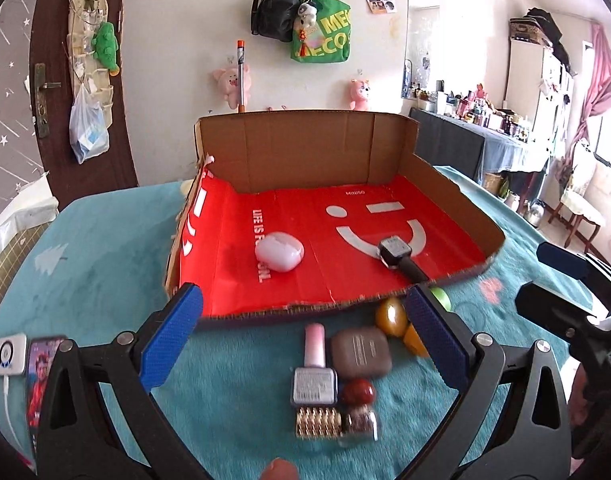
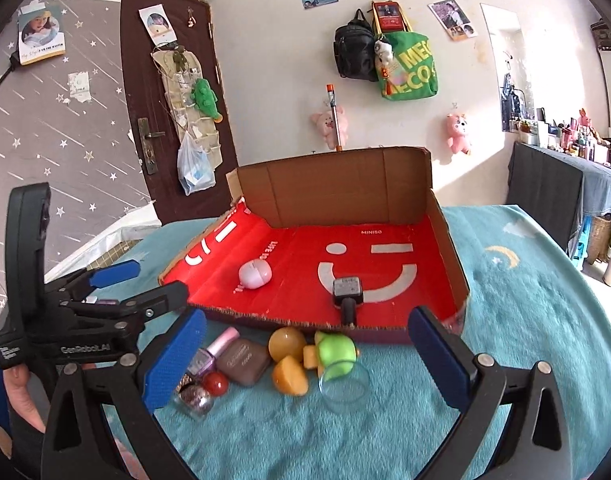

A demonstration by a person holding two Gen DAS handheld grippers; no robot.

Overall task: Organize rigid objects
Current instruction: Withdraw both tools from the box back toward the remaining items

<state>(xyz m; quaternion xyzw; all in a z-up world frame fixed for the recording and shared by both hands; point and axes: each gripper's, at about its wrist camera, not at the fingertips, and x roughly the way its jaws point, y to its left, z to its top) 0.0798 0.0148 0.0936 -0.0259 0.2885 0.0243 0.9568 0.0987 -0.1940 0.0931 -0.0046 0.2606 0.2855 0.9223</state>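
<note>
While both grippers hang spread over the pile, between picks by the look of it.

From the left wrist: left gripper (image 1: 301, 338) spread wide, nothing between the blue pads, aimed down at a huddle of small things on the teal cloth of the worktop (image 1: 105, 248). Nearest, a nail polish bottle (image 1: 314, 372) with a pink cap, touching a brown case (image 1: 360, 354); just beside these a red ball (image 1: 358, 393), a gold ribbed cap (image 1: 318, 421) and a glittery bottle (image 1: 359, 424), somewhat blurred. Amber pieces (image 1: 391, 315) lying close against the front wall of the cardboard tray (image 1: 457, 196). Already inside on the red floor: a pale pink egg-shaped case (image 1: 280, 251) and a black charger plug (image 1: 394, 253), well apart. Right gripper (image 1: 565, 280) showing at the right edge, also spread.

From the right wrist: right gripper (image 2: 305, 356) spread and empty, framing the same pile. Green toy (image 2: 336, 350) just in front of the tray wall (image 2: 449, 240), resting against a clear glass cup (image 2: 345, 390) tipped on its side; amber ball (image 2: 287, 343) and amber half (image 2: 290, 376) to its left. Left gripper (image 2: 145, 284) visible at left, spread, held by a hand (image 2: 19, 392).

Step in hand, as judged: choosing the next item, two stowed and most still outside. Next move likely calls for lowering over one piece standing free of its neighbours, closing squarely, then lifting over the low front wall.
</note>
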